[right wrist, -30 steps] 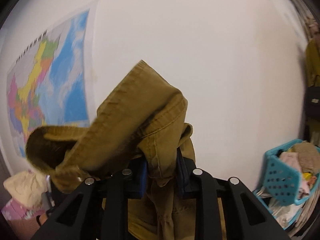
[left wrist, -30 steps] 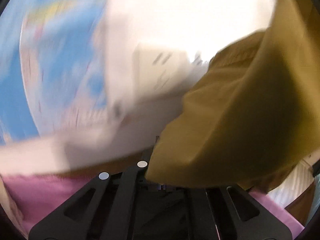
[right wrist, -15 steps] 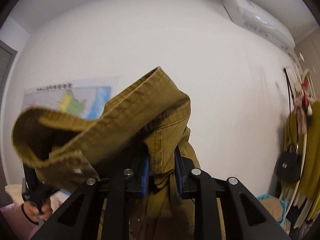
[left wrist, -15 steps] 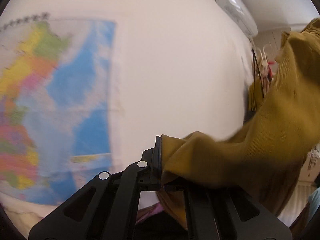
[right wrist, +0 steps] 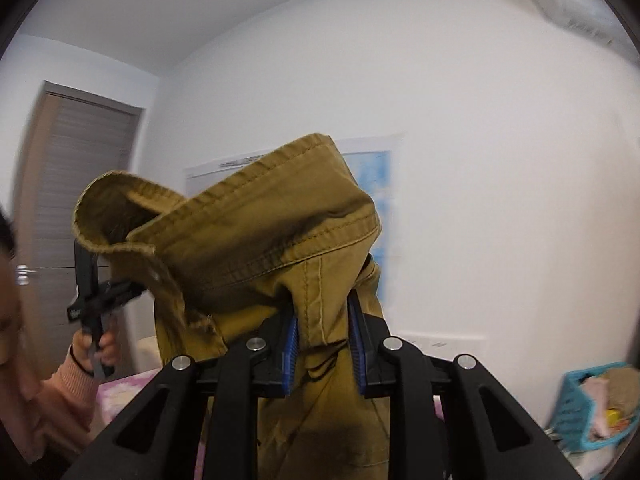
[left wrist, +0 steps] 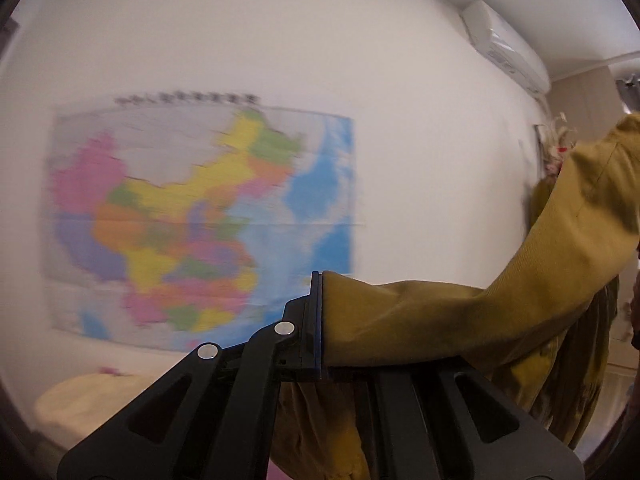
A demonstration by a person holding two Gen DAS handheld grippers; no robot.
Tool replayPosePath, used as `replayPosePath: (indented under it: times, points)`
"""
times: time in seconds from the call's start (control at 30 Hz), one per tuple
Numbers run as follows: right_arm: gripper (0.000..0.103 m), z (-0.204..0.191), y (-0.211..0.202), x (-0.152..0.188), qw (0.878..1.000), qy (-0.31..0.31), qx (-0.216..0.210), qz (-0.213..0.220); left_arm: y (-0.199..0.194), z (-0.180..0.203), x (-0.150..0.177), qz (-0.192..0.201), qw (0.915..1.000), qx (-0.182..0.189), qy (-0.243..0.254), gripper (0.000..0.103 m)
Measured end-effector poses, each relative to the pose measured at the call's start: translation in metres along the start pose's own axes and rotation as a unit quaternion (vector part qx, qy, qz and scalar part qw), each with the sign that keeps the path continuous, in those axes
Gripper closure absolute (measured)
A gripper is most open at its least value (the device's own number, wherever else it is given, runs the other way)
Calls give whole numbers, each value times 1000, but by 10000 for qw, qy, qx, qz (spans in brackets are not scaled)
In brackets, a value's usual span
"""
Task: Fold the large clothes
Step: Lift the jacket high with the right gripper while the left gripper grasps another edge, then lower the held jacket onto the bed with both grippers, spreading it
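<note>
A mustard-brown jacket [right wrist: 280, 236] is held up in the air between both grippers. My right gripper [right wrist: 322, 340] is shut on a seamed fold of it, near the collar, and the rest hangs down over the gripper body. My left gripper [left wrist: 332, 328] is shut on another edge of the jacket [left wrist: 460, 312]; the cloth stretches from it up to the right and covers its right finger. The left gripper also shows in the right wrist view [right wrist: 96, 292], held in a hand at the jacket's left end.
A coloured wall map [left wrist: 192, 224] hangs on the white wall ahead. An air conditioner [left wrist: 504, 52] sits high on the right. A door [right wrist: 72, 208] is at the left. A turquoise laundry basket [right wrist: 596, 404] with clothes stands at the lower right. A pink bed cover [right wrist: 120, 396] lies below.
Both grippers have lifted the jacket higher and swung left. The bed and basket dropped low in view; the door and the whole map came into sight. Both grips hold.
</note>
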State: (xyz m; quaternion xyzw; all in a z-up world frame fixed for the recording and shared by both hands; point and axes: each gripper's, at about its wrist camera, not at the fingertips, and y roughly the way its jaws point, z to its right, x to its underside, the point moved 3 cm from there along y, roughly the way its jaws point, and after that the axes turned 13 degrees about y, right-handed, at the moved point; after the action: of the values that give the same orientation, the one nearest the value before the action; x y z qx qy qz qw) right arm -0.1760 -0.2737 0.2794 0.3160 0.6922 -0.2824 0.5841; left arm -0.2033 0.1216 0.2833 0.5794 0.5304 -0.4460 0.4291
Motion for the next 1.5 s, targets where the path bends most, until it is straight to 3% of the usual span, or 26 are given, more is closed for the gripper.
replayPosePath:
  times: [0.13, 0.23, 0.27, 0.37, 0.43, 0.57, 0.63, 0.7, 0.83, 0.93, 0.97, 1.07, 1.17, 1.23, 1.3, 1.33, 1.4, 1.43, 1.5]
  points:
    - [82, -20, -10, 11, 9975, 156, -663, -178, -60, -19, -4, -32, 9994, -354, 15, 101]
    - [81, -28, -12, 16, 9948, 72, -1004, -148, -82, -25, -7, -2, 9984, -557, 137, 100]
    - [80, -22, -3, 17, 9937, 218, -1087, -193, -79, -28, -5, -63, 9973, -711, 163, 100]
    - [80, 5, 39, 30, 9909, 586, -1090, -539, -39, -42, 14, -609, 9963, -594, -99, 100]
    - [80, 31, 95, 50, 9836, 973, -1006, -1141, -2, -51, 41, -1165, 9911, -600, -212, 100]
    - [80, 70, 204, 115, 9654, 1330, -476, -2194, 96, -63, 138, -2487, 9650, -774, -308, 101]
    - [80, 101, 268, 169, 9438, 1638, -114, -2867, 145, -67, 196, -3072, 9468, -893, -350, 101]
    - [80, 125, 316, 218, 9234, 1805, 348, -3369, 183, -69, 248, -3602, 9284, -686, -611, 101]
    - [81, 171, 365, 295, 8798, 2378, 730, -4051, 230, -66, 306, -4127, 9059, -683, -657, 101]
    - [77, 188, 381, 311, 8667, 2632, 701, -4178, 250, -68, 321, -4345, 8955, -587, -772, 101]
    - [77, 191, 385, 310, 8656, 2651, 631, -4200, 255, -70, 326, -4445, 8903, -573, -810, 101]
    - [78, 191, 384, 297, 8802, 2422, 668, -4026, 263, -79, 334, -4556, 8840, -594, -863, 101]
    - [74, 202, 394, 303, 8692, 2450, 746, -4230, 266, -85, 342, -4696, 8750, -574, -1030, 100]
    - [35, 209, 399, 303, 8688, 2353, 1018, -4236, 265, -86, 346, -4749, 8722, -609, -1001, 97]
    - [33, 215, 392, 298, 8708, 2399, 1151, -4135, 262, -87, 344, -4691, 8758, -607, -957, 93]
    - [30, 212, 386, 293, 8732, 2416, 1161, -4071, 259, -87, 341, -4652, 8783, -591, -936, 88]
    - [27, 206, 357, 276, 8872, 2240, 1111, -3877, 249, -90, 334, -4530, 8845, -736, -839, 49]
    - [23, 197, 345, 269, 8944, 2099, 1034, -3812, 241, -93, 327, -4361, 8924, -800, -843, 25]
    - [15, 170, 310, 259, 9080, 1731, 830, -3725, 229, -95, 313, -4102, 9052, -734, -831, 26]
